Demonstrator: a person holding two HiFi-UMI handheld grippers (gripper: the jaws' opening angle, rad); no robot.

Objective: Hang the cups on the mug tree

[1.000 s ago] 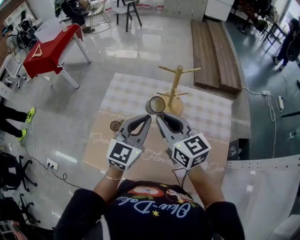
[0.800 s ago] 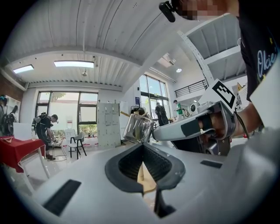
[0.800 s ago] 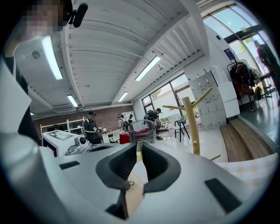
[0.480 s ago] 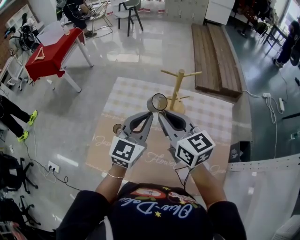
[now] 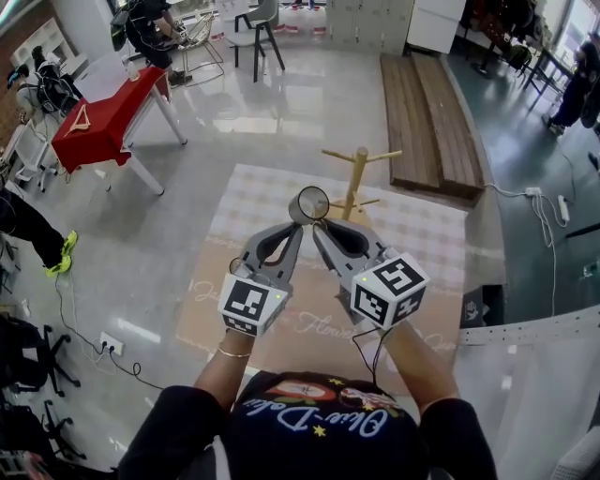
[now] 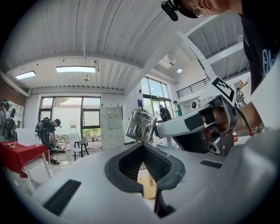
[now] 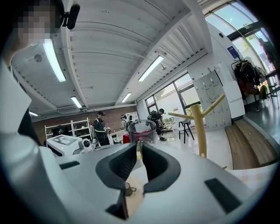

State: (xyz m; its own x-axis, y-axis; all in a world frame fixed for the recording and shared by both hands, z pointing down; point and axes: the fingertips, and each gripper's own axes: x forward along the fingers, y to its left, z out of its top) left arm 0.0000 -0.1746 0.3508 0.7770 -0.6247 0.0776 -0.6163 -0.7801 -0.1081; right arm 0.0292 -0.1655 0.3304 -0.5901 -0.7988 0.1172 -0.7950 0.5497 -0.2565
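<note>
A clear glass cup [image 5: 311, 203] hangs in the air, and my right gripper [image 5: 319, 229] is shut on its yellowish handle. In the right gripper view the cup [image 7: 141, 130] stands just beyond the tips [image 7: 139, 148]. The wooden mug tree [image 5: 354, 178] stands on the checked mat a little beyond and right of the cup, its pegs bare; it also shows as a post [image 7: 200, 127] to the right. My left gripper [image 5: 298, 231] is shut and empty beside the right one, its tips [image 6: 142, 146] just below the cup [image 6: 141, 125]. A second cup [image 5: 234, 267] lies on the mat, half hidden by the left gripper.
The mat [image 5: 272, 192] lies on a shiny floor. A red-covered table [image 5: 108, 112] is at the far left, a long wooden bench [image 5: 427, 112] at the far right, chairs [image 5: 258, 23] at the back. Cables and a person's feet [image 5: 61, 253] are at the left.
Both grippers have risen slightly together with the held cup. The right gripper's grip on the handle is the same and the left stays shut.
</note>
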